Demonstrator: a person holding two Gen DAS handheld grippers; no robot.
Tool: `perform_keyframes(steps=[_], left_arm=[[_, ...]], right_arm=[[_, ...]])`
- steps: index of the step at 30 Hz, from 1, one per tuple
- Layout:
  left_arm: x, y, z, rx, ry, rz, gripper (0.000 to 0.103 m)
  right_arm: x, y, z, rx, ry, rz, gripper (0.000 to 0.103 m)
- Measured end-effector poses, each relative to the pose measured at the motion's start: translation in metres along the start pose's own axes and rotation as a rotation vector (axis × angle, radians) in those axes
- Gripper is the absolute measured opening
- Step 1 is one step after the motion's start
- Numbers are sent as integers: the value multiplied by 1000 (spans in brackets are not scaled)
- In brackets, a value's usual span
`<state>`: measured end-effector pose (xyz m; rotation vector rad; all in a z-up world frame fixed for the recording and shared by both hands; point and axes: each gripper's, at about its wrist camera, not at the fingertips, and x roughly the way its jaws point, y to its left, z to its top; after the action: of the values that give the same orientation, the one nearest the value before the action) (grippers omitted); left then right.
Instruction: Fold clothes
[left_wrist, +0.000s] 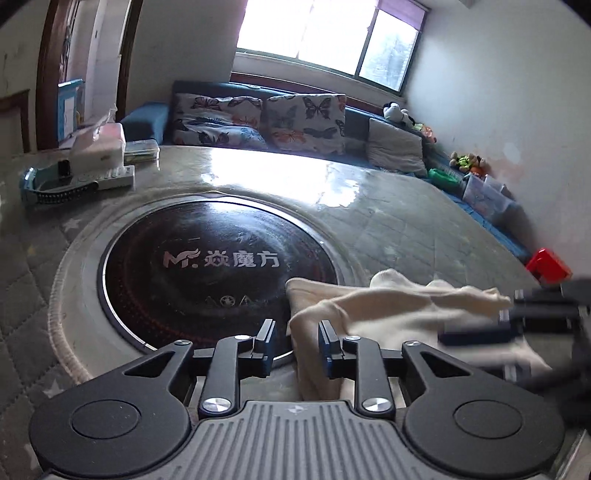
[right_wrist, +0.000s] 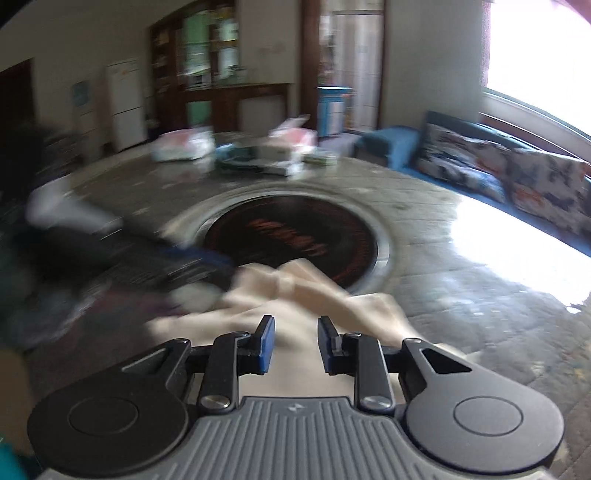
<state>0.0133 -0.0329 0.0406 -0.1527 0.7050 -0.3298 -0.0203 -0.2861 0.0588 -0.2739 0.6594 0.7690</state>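
A cream-white garment lies crumpled on the round table, partly over the rim of the black hotplate. My left gripper is open, its jaws either side of the garment's left edge. In the right wrist view, which is blurred by motion, my right gripper is open just above the same garment. The right gripper also shows in the left wrist view at the garment's right end. The left gripper appears as a dark blur in the right wrist view.
A quilted grey table cover under glossy plastic spans the table. Remote controls, a tissue box and a blue device sit at its far left. A blue sofa with butterfly cushions, toys and a red stool lie beyond.
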Motion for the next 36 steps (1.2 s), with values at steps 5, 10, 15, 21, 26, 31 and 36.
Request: perform_keyframes(steps=[5, 10, 15, 21, 26, 31, 36], left_arm=[[14, -4, 3, 34, 24, -4, 7], [9, -11, 6, 79, -35, 36, 4], [21, -14, 2, 155, -27, 88, 4], [30, -13, -5, 178, -5, 101, 5], [15, -19, 0, 182, -44, 152, 9], [-9, -42, -2, 252, -112, 130, 9], [2, -66, -21, 370, -54, 23, 9]], right_arm=[[2, 37, -4, -118, -1, 113, 25], [19, 52, -2, -150, -10, 157, 26], [31, 67, -15, -201, 30, 189, 28], [7, 56, -17, -141, -5, 164, 28], [-22, 27, -26, -48, -14, 59, 28], [-55, -7, -49, 73, 3, -64, 28], [-62, -35, -75, 172, 65, -151, 28]])
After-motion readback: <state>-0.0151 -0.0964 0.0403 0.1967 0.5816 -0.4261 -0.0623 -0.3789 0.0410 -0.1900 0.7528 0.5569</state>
